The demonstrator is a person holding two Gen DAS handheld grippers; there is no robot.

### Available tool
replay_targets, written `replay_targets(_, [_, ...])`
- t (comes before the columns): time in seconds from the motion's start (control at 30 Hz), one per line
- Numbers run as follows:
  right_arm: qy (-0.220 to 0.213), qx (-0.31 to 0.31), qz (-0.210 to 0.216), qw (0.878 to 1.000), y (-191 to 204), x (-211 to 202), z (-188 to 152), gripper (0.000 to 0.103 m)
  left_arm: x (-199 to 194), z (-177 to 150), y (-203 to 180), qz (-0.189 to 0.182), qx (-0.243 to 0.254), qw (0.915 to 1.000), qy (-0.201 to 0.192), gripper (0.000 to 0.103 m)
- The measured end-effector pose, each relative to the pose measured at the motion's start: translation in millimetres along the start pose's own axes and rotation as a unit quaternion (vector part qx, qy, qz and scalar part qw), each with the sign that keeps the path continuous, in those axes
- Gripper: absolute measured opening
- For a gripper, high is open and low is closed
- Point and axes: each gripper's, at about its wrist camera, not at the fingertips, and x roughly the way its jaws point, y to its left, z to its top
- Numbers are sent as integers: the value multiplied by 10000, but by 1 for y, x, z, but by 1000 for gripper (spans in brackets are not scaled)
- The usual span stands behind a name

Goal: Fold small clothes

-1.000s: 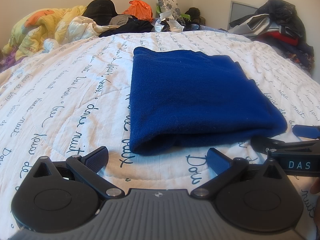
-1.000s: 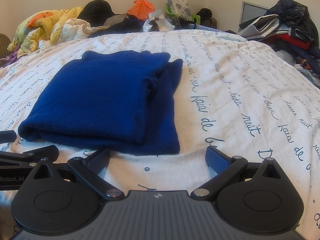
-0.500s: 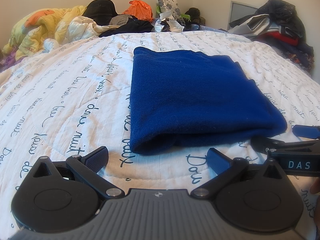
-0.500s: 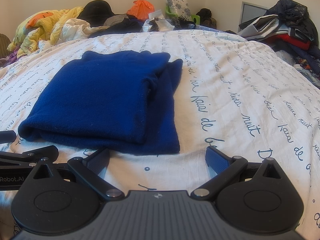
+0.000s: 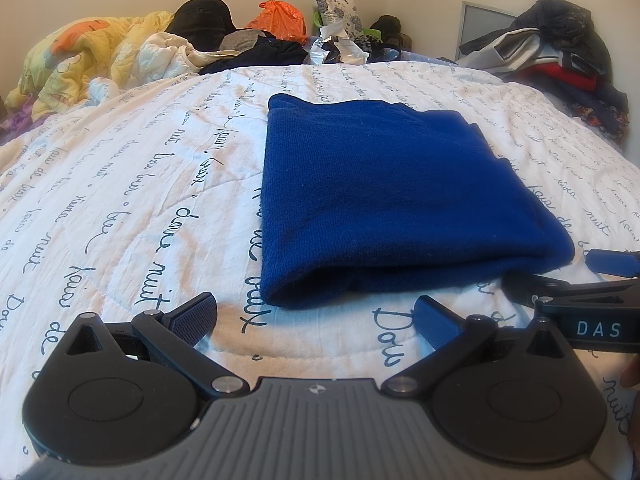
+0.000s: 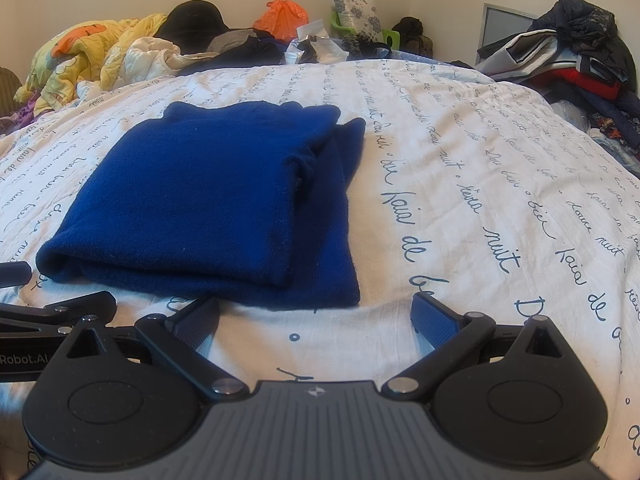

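Fleece, deep blue and soft-napped: the folded rectangular garment (image 5: 384, 204) lies flat on the white script-printed quilted bedspread (image 5: 120, 208). Left gripper (image 5: 316, 316) and right gripper (image 6: 316, 316) sit just short of it, jaws spread, holding nothing.

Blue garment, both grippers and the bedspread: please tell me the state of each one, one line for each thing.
Blue garment: folded, lying flat on the bedspread, held by neither gripper.
Left gripper: open, empty, just short of the garment's near edge.
Right gripper: open, empty, near the garment's near right corner.
Bedspread: spread out, lightly wrinkled.
Yellow quilt: crumpled in a heap at the far left.
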Motion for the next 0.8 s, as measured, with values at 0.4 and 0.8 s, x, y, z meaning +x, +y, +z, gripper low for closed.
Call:
replay_targets(0.4, [-1, 0, 0, 10000, 0, 0, 0, 103, -1, 0, 1, 29, -24, 10000, -3, 103])
replay_targets(0.8, [0, -3, 3, 10000, 0, 1, 0, 103, -1, -1, 1, 30, -26, 10000, -4, 103])
